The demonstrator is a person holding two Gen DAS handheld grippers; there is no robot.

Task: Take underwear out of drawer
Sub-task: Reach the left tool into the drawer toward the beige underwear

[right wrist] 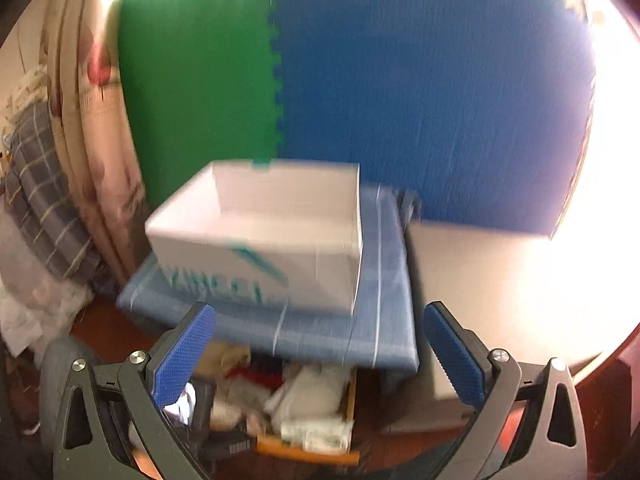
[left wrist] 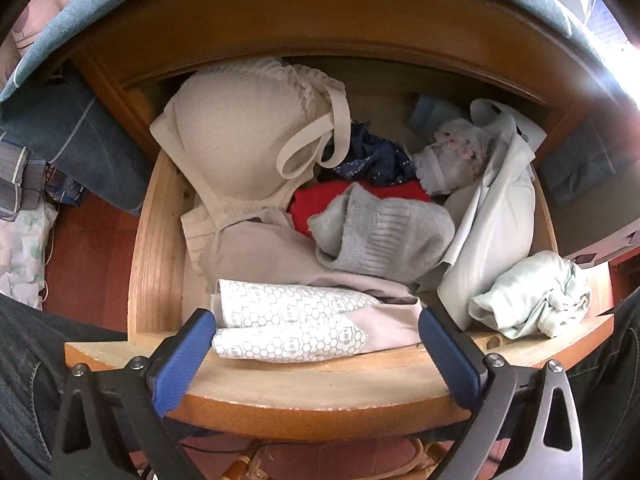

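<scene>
The underwear sits in the open wooden drawer (left wrist: 156, 248) filling the middle of the left wrist view: a beige bra (left wrist: 240, 136) at upper left, and a folded beige piece with a hexagon-printed liner (left wrist: 288, 324) at the lower centre, draped over the front edge. The left gripper (left wrist: 316, 344) hangs spread wide with nothing held, its jaws straddling that folded piece. In my judgement a pinch here could catch only the liner, or drag the grey sock (left wrist: 384, 232) behind it out too (the pile is tangled). The right gripper (right wrist: 320, 356) is also wide and empty, aimed at a white box (right wrist: 276, 236) in the frame's centre. Its teal lettering is too blurred to read.
</scene>
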